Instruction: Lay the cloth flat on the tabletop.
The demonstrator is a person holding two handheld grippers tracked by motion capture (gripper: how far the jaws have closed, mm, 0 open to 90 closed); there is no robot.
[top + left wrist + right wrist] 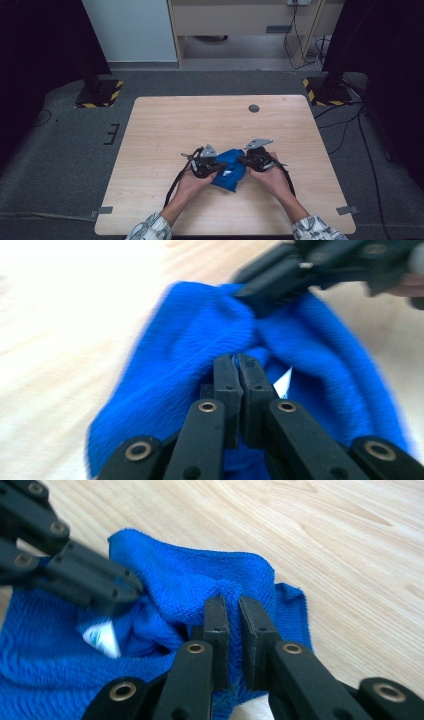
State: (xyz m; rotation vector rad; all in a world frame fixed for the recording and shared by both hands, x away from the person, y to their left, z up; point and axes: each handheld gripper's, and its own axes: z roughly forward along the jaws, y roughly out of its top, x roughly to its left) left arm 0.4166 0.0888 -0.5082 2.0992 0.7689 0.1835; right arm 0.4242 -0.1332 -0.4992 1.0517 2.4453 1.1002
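Claws left [238,360] and right [232,605] both pinch folds of blue cloth [230,169].

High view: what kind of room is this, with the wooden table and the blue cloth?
Probably a lab or workshop set up for recording. A bare wooden table stands on grey carpet, black stands with yellow-and-black striped bases flank it, and cables trail across the floor.

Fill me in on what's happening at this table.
A person works a blue cloth on a wooden table with a two-jaw gripper in each hand. The left gripper is shut on a fold of the cloth, and the right gripper pinches another fold. The cloth lies bunched between them, a white tag showing.
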